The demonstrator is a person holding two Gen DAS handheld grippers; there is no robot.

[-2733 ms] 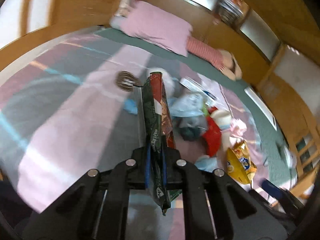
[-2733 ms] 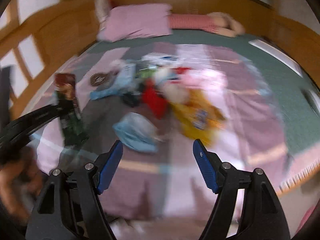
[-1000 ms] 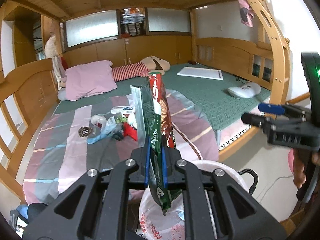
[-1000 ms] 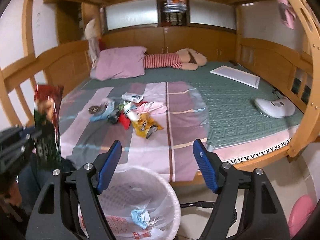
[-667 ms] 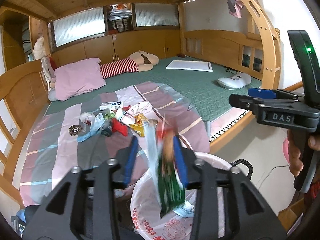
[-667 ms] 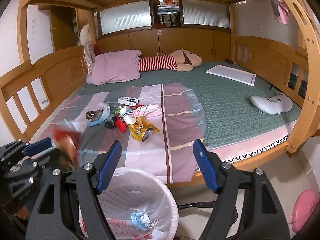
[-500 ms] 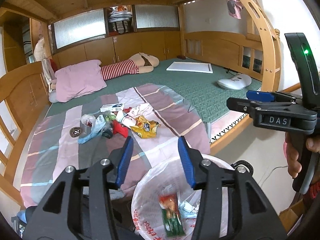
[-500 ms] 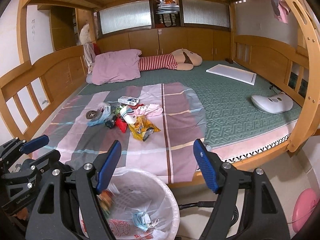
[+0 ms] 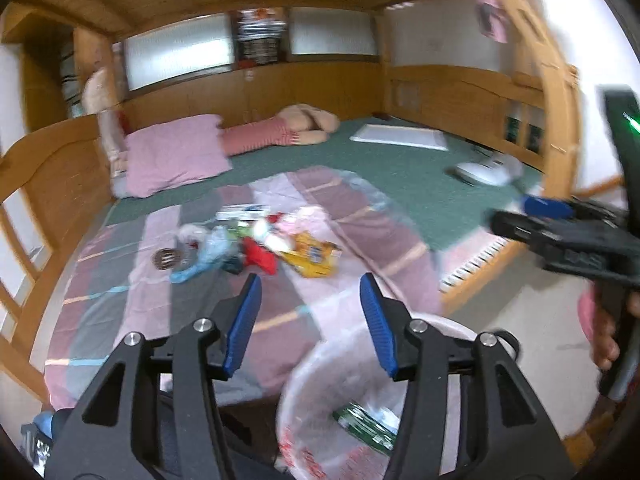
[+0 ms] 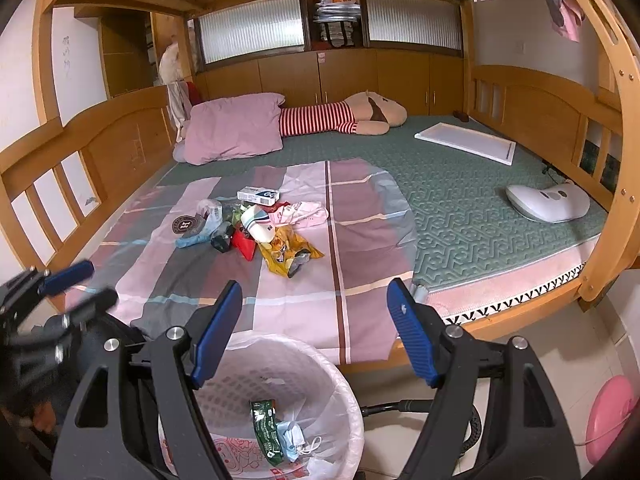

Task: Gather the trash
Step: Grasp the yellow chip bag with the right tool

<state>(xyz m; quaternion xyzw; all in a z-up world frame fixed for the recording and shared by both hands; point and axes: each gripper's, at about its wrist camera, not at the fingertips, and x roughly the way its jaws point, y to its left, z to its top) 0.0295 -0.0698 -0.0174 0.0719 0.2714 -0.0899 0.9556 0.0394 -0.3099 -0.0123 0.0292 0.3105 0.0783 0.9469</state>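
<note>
The left gripper [image 9: 310,322] is empty with its jaws opening, above the lined bin [image 10: 344,392] where the green wrapper [image 10: 264,426] lies. The right gripper [image 10: 314,334] hangs wide and empty. Next, I judge, reach for the trash pile [image 10: 256,228] on the bed [image 10: 460,208], taking one loose piece at a time.

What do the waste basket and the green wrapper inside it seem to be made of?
The waste basket looks like white plastic with lattice holes, lined with a thin translucent bag. The green wrapper seems to be glossy printed plastic film, judging by its creases and shine.
</note>
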